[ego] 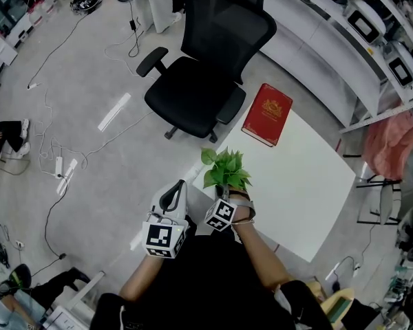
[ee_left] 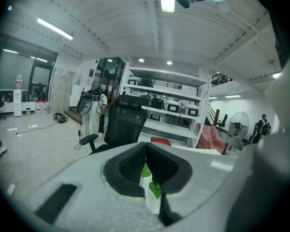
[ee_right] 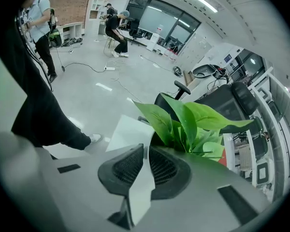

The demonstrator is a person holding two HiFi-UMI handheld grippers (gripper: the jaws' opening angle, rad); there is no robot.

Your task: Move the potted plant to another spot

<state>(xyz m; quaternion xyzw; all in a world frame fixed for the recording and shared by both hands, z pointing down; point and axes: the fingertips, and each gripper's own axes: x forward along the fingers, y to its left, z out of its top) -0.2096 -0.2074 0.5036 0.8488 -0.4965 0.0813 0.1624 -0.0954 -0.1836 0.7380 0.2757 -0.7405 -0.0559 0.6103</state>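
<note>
Gripping the pot by its rim, as best judged: right gripper (ee_right: 145, 149) has its jaws drawn nearly together, a thin pale edge pinched in the slit. Leaves of the potted plant (ee_right: 191, 124) rise directly beyond the tips, up and right in that view. Left gripper (ee_left: 145, 148) is clenched on nothing, jaws meeting at the tips. In the head view the plant is at the desk (ego: 299, 184) corner nearest the person, lower centre of frame, axis upright; resting or just lifted, cannot tell. The right gripper is the one on it; the left hangs just beside, left of frame. Right forearm runs up from the bottom edge. Red book (ego: 267, 114) lies at the far corner. Judgement: lift straight up, then carry right over bare desk.
</note>
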